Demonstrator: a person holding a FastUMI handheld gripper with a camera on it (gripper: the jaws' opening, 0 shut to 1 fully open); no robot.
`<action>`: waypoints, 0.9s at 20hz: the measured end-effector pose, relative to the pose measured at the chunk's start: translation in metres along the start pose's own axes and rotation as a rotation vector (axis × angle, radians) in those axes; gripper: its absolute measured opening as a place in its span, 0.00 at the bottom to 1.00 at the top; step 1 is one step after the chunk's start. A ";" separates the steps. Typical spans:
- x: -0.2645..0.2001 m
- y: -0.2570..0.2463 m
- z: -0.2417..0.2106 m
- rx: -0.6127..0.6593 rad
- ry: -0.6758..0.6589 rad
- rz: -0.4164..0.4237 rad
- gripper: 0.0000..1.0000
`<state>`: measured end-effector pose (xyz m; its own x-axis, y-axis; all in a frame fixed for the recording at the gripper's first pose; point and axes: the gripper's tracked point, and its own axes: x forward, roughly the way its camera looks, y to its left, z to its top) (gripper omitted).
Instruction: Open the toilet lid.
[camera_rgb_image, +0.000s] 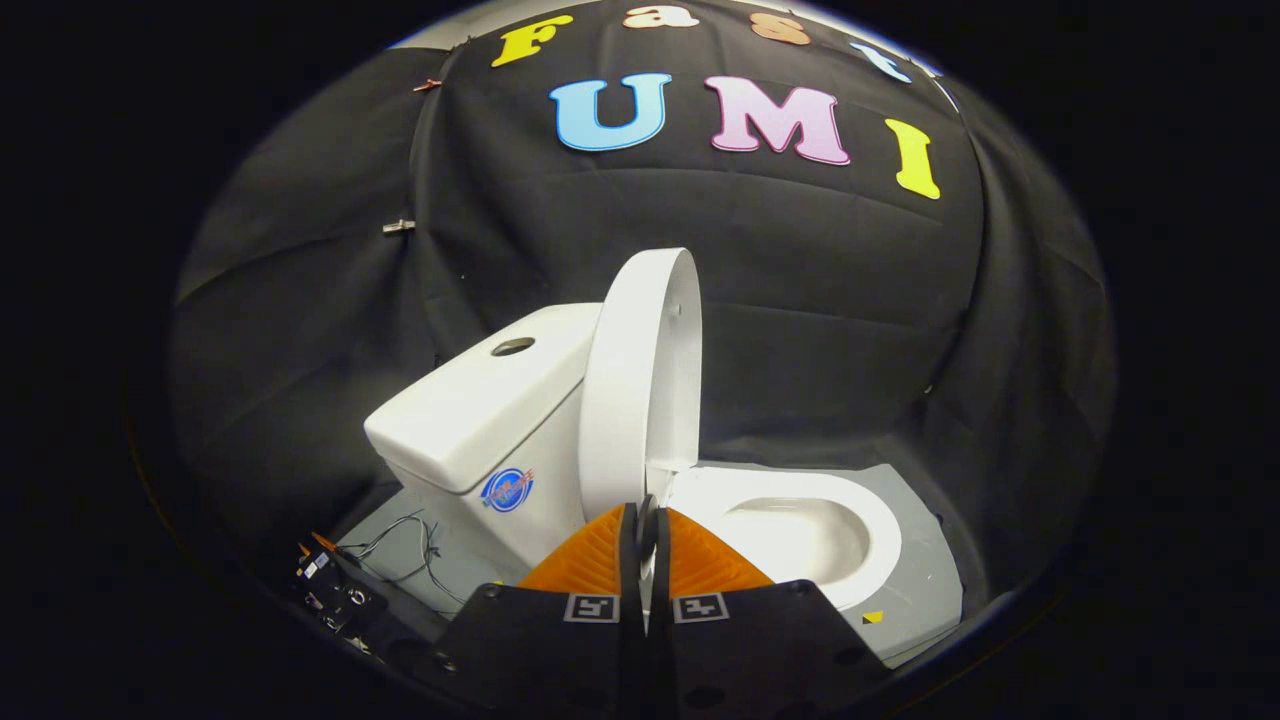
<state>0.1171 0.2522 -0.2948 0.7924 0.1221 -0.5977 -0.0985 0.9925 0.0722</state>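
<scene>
1. Your gripper (647, 515) sat at lower centre of the frame with its fingers drawn together, a thin gap between them. The lower edge of the toilet lid (640, 380) ran right into that gap. I couldn't tell whether both fingers pressed on it or just flanked it, so I'm not calling that a grip.
2. The lid stood raised at centre frame, nearly upright, edge-on to you, tilted toward the tank (480, 410) at centre left. It looked close to the tank front, but contact was hidden from this angle.
3. The seat (850, 520) lay flat at lower right, bowl (790, 540) exposed. My read: the task was essentially done, lid past the balance point.
4. Why you held low near the hinge: probably just where the fingers ended up after following the edge up through the swing.
5. Risk, as judgement: if the lid wasn't resting against the tank, letting go could have dropped it back.
6. Loose wires (400, 550) lay on the grey base (920, 580) at lower left, well apart from the fingers.
</scene>
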 end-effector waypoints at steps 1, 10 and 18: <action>0.000 0.005 0.000 -0.011 0.002 0.006 0.05; 0.009 0.034 -0.001 -0.094 0.020 0.056 0.05; 0.011 0.052 -0.003 -0.127 0.024 0.103 0.06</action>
<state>0.1191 0.3055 -0.2997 0.7597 0.2217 -0.6113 -0.2548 0.9664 0.0338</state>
